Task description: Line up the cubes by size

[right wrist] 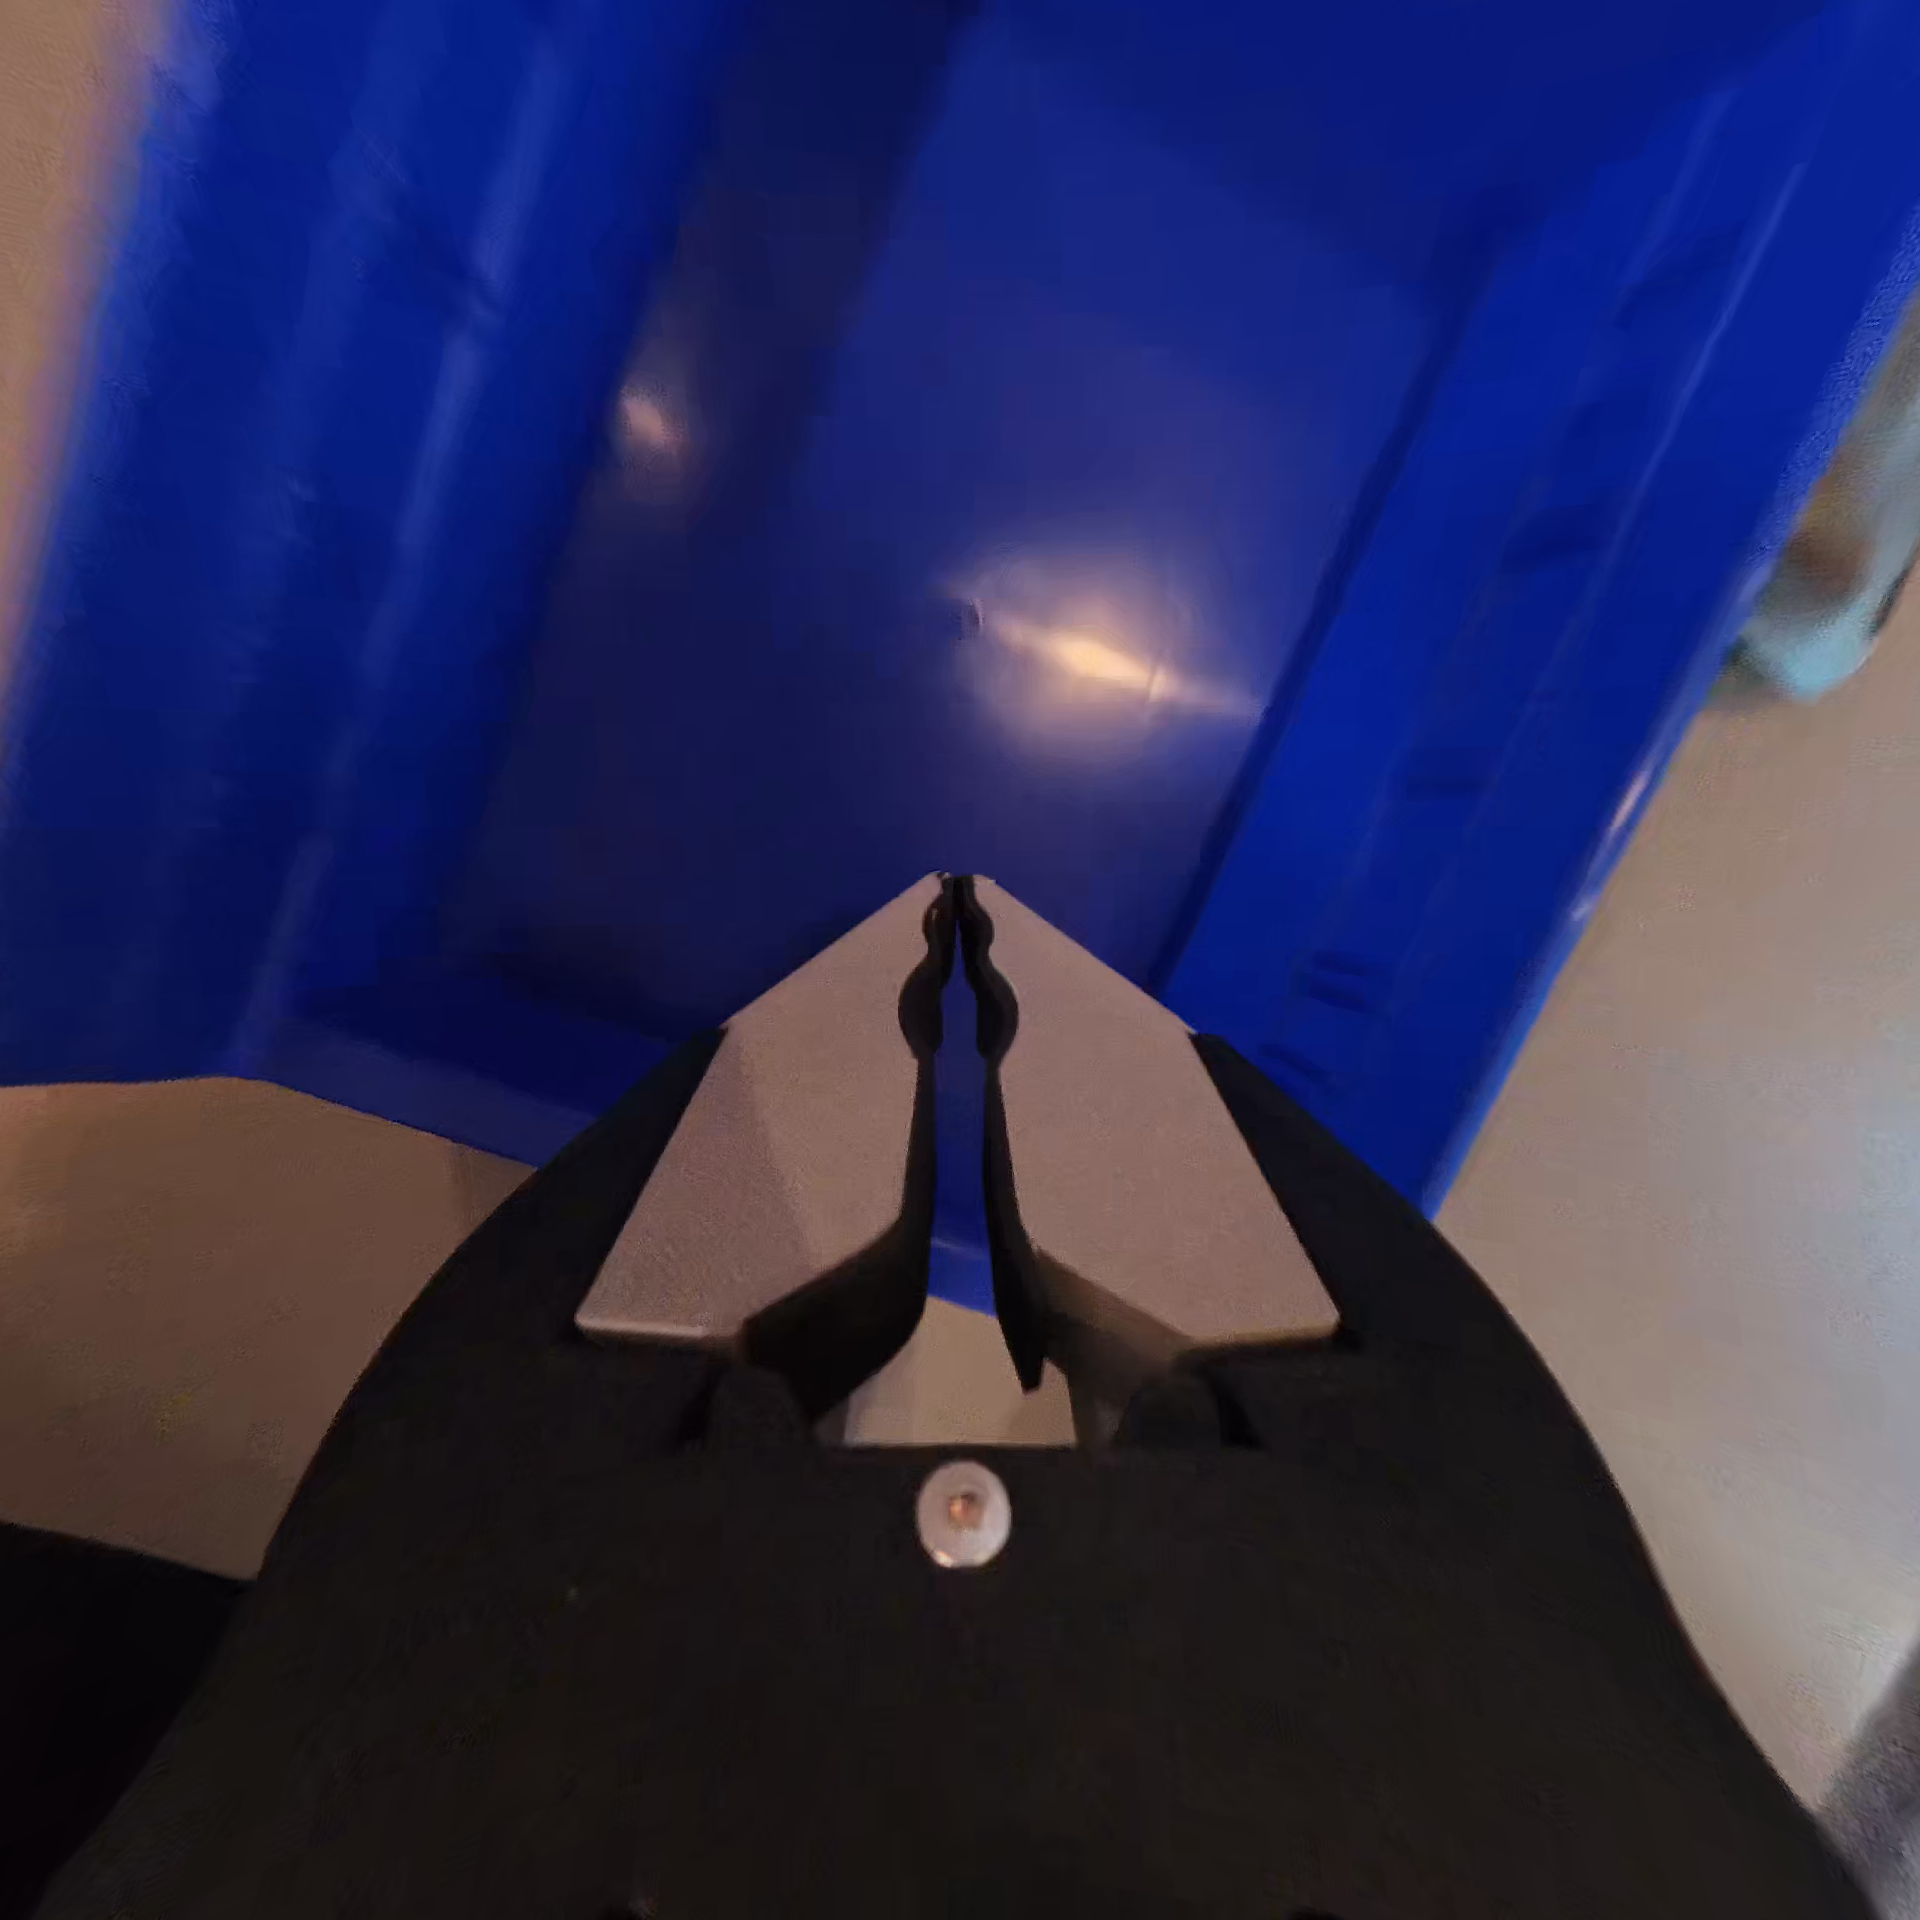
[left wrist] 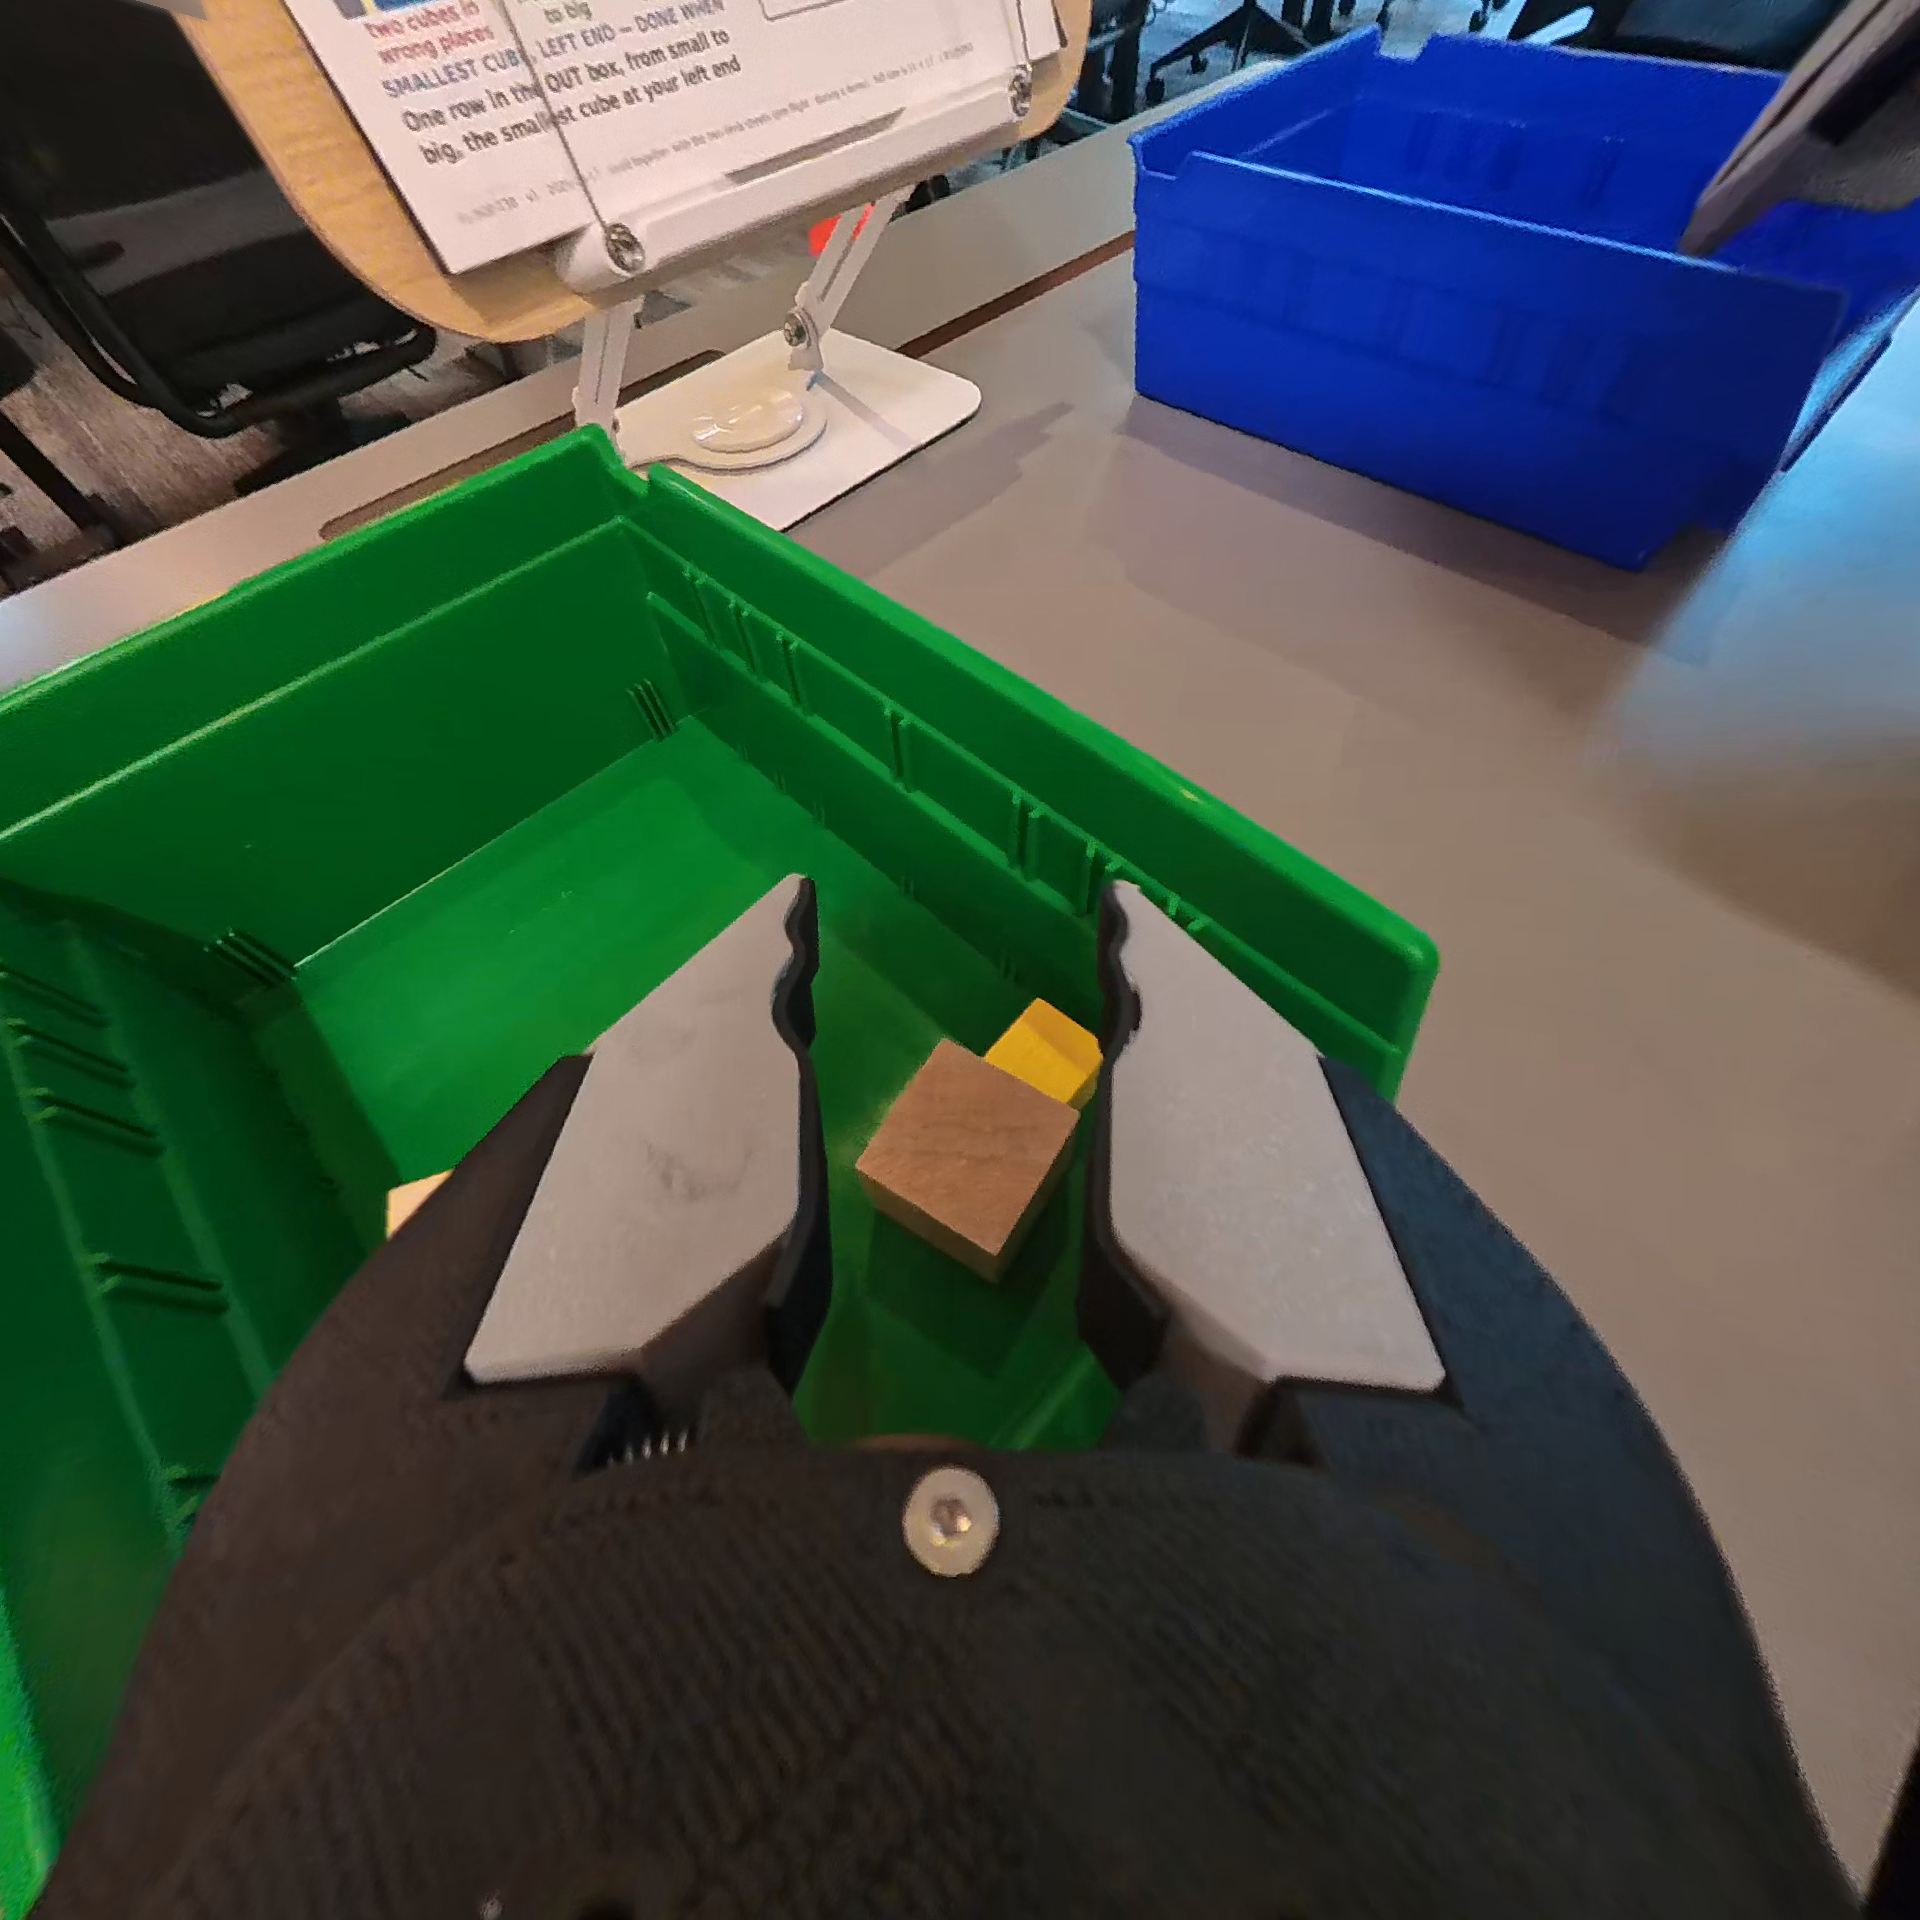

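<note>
While left gripper (left wrist: 956, 935) hangs jaws wide over green bin (left wrist: 1039, 748) | brown cube (left wrist: 961, 1153) between fingers, yellow cube (left wrist: 1044, 1049) touching at 1 o'clock | drop straight, square to faces, avoid yellow | right gripper (right wrist: 954, 883) jaws closed, empty, over blue bin (right wrist: 416, 520)

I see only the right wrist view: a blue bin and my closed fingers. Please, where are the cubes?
Observer: None show in the blue bin. The left wrist view shows a brown wooden cube on the floor of a green bin.
Operator: Is it alone there?
Observer: No. A smaller yellow cube sits just behind it, near the bin's right wall; they look to be touching.
Operator: Does the left gripper hold one?
Observer: No. The left gripper is open above the green bin, and the brown cube shows between its fingers, not gripped.
Operator: And my right gripper?
Observer: The right gripper is shut on nothing, pointing into the blue bin.
</note>
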`<state>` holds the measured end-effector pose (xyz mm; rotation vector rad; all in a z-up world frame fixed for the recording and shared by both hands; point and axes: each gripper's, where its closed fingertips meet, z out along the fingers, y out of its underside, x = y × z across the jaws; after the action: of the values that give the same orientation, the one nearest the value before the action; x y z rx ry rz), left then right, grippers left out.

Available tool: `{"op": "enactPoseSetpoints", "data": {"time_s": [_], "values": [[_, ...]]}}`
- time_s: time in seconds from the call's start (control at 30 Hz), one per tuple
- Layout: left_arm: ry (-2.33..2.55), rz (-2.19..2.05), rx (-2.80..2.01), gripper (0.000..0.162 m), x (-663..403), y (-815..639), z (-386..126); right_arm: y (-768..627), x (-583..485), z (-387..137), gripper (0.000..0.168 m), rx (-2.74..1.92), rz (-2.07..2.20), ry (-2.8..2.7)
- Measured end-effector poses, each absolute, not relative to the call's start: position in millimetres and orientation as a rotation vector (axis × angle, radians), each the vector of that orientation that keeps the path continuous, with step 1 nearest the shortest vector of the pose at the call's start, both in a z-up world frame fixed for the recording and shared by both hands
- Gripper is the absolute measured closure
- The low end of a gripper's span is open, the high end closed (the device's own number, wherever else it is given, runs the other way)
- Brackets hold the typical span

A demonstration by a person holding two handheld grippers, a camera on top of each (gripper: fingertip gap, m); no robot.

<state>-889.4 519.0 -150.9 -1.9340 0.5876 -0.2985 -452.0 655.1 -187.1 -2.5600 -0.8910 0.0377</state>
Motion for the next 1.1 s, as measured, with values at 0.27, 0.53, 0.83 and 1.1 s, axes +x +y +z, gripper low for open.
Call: {"op": "enactPoseSetpoints", "data": {"time_s": [0.27,0.53,0.83,1.1], "values": [[0.553,-0.277,-2.097,0.111,-906,510,-151,603,-602,-83,0.154,-1.78,0.642,-1.093],[0.912,-0.336,-2.419,0.113,-877,498,-193,551,-678,-97,0.139,-1.549,1.046,-1.212],[1.406,-0.066,-2.599,0.098,-882,506,-230,544,-665,-86,0.14,-1.504,1.052,-1.189],[1.544,-0.053,-2.583,0.137,-877,510,-251,538,-662,-82,0.141,-1.487,1.033,-1.212]]}}
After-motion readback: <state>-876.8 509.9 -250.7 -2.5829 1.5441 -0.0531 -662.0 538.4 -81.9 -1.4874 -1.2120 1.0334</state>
